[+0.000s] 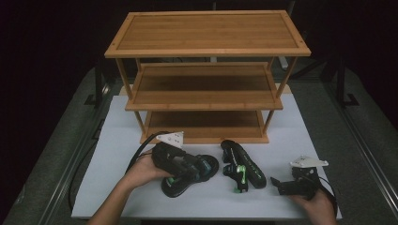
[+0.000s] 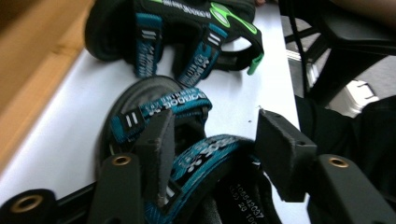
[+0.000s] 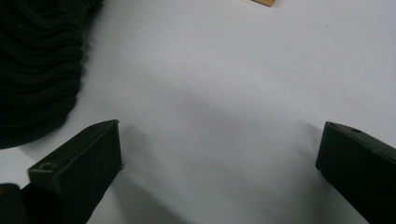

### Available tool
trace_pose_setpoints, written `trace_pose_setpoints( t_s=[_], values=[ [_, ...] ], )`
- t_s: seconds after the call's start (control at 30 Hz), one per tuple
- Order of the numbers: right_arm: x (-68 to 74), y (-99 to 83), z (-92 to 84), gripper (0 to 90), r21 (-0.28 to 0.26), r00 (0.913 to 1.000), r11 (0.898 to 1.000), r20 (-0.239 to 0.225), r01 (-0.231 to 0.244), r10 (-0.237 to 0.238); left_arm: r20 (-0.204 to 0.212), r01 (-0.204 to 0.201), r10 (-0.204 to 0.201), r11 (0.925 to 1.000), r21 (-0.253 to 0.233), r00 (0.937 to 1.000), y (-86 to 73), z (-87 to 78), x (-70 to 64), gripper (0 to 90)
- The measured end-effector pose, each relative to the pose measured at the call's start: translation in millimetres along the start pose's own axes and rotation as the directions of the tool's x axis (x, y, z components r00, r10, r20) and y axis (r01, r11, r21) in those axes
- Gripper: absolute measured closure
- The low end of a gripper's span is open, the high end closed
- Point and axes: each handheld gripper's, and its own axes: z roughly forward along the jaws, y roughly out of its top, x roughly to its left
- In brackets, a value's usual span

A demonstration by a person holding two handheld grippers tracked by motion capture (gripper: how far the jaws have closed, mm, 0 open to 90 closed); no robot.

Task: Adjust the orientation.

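Now the left gripper [image 1: 199, 169] is over the near sandal [image 1: 190, 175], which lies flat on the white table [image 1: 117, 154] in front of the wooden rack [image 1: 206, 70]. Its jaws stand about half open on both sides of a blue strap [image 2: 210, 156]; the strap is between them, and I cannot tell if the pads press on it. The second sandal [image 1: 243, 164] lies just beside, to the right. The right gripper [image 1: 276, 183] rests low on the table near that sandal, with jaws wide apart and nothing between them.
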Motion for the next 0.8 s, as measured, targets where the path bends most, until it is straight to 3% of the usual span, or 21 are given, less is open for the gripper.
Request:
trace_pose_setpoints(
  t_s=[0.1, 0.27, 0.53, 0.8],
  values=[
    [0.0, 0.0, 0.0, 0.0, 0.000, 1.0000, 1.000, 0.000, 0.000, 0.000, 0.022, 0.009, -0.009, 0.9999, -0.004, 0.9997, -3.3, 1.8, 3.2, 46.9],
    [0.1, 0.0, 0.0, 0.0, 0.000, 1.0000, 1.000, 0.000, 0.000, 0.000, 0.010, 0.017, -0.016, 0.9997, -0.020, 0.9998, -7.1, -2.7, 3.8, 49.0],
    [0.1, 0.0, 0.0, 0.0, 0.000, 1.0000, 1.000, 0.000, 0.000, 0.000, -0.044, 0.034, -0.035, 0.9993, -0.018, 0.9984, -13.2, -12.5, 6.1, 55.8],
    [0.0, 0.0, 0.0, 0.0, 0.000, 1.0000, 1.000, 0.000, 0.000, 0.000, -0.123, 0.039, -0.041, 0.9990, -0.023, 0.9916, -22.6, -25.4, 7.5, 66.8]
  ],
)
